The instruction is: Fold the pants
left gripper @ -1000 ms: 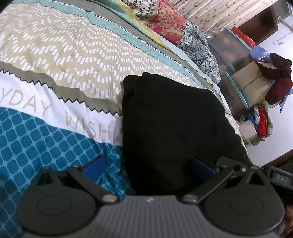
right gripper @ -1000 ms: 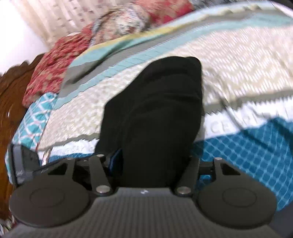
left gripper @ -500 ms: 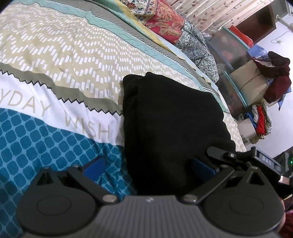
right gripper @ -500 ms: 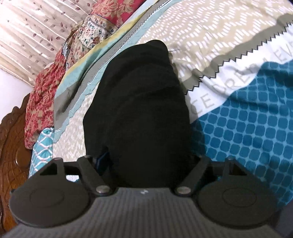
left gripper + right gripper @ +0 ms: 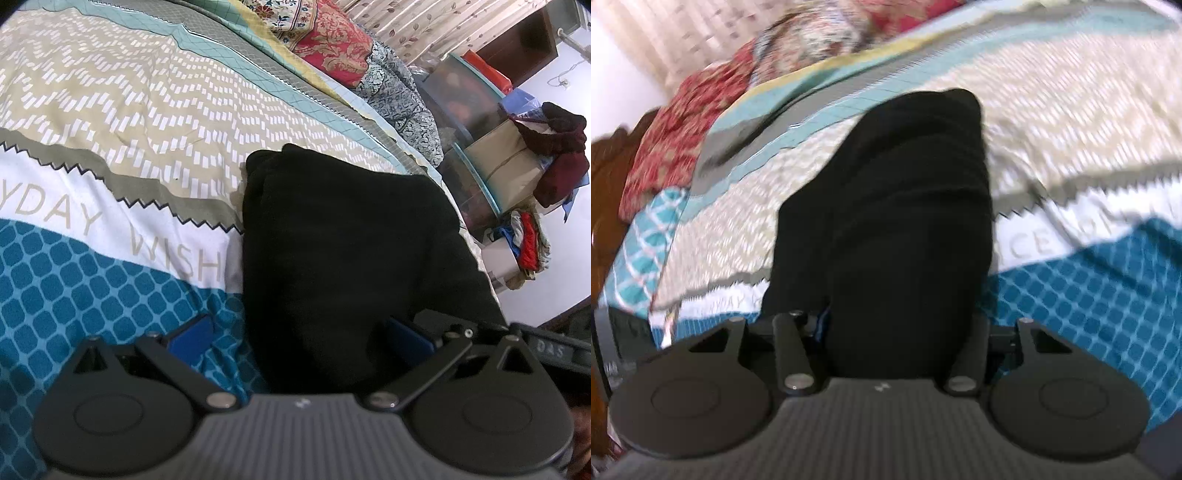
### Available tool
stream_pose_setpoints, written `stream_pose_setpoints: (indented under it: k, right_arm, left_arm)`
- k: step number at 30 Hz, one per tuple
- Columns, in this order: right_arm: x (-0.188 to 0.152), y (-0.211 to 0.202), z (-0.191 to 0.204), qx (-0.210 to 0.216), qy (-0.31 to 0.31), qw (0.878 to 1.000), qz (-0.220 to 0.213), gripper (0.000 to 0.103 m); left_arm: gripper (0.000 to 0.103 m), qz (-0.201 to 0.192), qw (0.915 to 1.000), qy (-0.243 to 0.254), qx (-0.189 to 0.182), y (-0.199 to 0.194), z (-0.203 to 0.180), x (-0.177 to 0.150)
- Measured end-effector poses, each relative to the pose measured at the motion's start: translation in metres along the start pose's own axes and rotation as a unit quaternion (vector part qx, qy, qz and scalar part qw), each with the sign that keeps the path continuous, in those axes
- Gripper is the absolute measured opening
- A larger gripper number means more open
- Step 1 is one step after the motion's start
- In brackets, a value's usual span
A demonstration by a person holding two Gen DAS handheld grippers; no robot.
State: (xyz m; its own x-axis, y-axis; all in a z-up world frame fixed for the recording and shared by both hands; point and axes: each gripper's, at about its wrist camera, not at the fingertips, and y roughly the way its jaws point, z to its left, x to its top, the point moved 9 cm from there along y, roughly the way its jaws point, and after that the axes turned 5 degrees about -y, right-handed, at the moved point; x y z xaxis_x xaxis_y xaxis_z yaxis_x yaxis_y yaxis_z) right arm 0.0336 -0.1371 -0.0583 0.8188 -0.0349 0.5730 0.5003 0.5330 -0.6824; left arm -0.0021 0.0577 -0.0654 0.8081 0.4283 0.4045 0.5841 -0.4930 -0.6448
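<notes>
Black pants [image 5: 351, 240], folded into a thick bundle, lie on the patterned bedspread [image 5: 110, 110]. My left gripper [image 5: 301, 336] is open at the bundle's near end. Its left blue pad [image 5: 192, 332] rests over the bedspread and its right pad [image 5: 410, 339] lies on the black cloth. In the blurred right wrist view, the pants [image 5: 908, 221] fill the gap of my right gripper [image 5: 901, 328]. Its jaws are closing on the near end of the bundle, and the cloth touches both fingers. Part of the right gripper's body [image 5: 554, 347] shows beside my left one.
Floral pillows [image 5: 332, 40] lie at the head of the bed, next to a wooden headboard [image 5: 605, 184]. Beyond the bed's right edge stand plastic storage boxes [image 5: 469, 96], a carton with dark red clothes [image 5: 554, 155] and a pile of cloth on the floor [image 5: 528, 243].
The right gripper's body has come into the left wrist view at the lower right. The right view swung and blurred, and its jaws narrowed around the pants. The left gripper has not moved.
</notes>
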Motion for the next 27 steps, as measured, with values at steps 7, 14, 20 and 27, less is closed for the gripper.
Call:
stream_pose_setpoints:
  k: [7,14,20,27]
  right_arm:
    - [-0.006,0.012,-0.022,0.021,0.077,0.997,0.015,0.066]
    - [-0.007,0.010,-0.025,0.039,0.112,0.993,0.028,0.062]
    - [-0.004,0.002,-0.029,0.075,0.188,0.978,0.039,0.054]
    - [0.003,-0.020,-0.035,0.195,0.331,0.923,0.016,0.048]
  left_arm:
    - [0.103,0.001,1.0000,0.002,0.005,0.002,0.000,0.001]
    - [0.103,0.005,0.9999,-0.004,0.008,0.003,0.000,0.003]
    - [0.103,0.030,0.9953,-0.085,-0.035,-0.001,0.014,0.016]
    - [0.103,0.053,0.9799,-0.169,-0.092,-0.016,0.029,0.023]
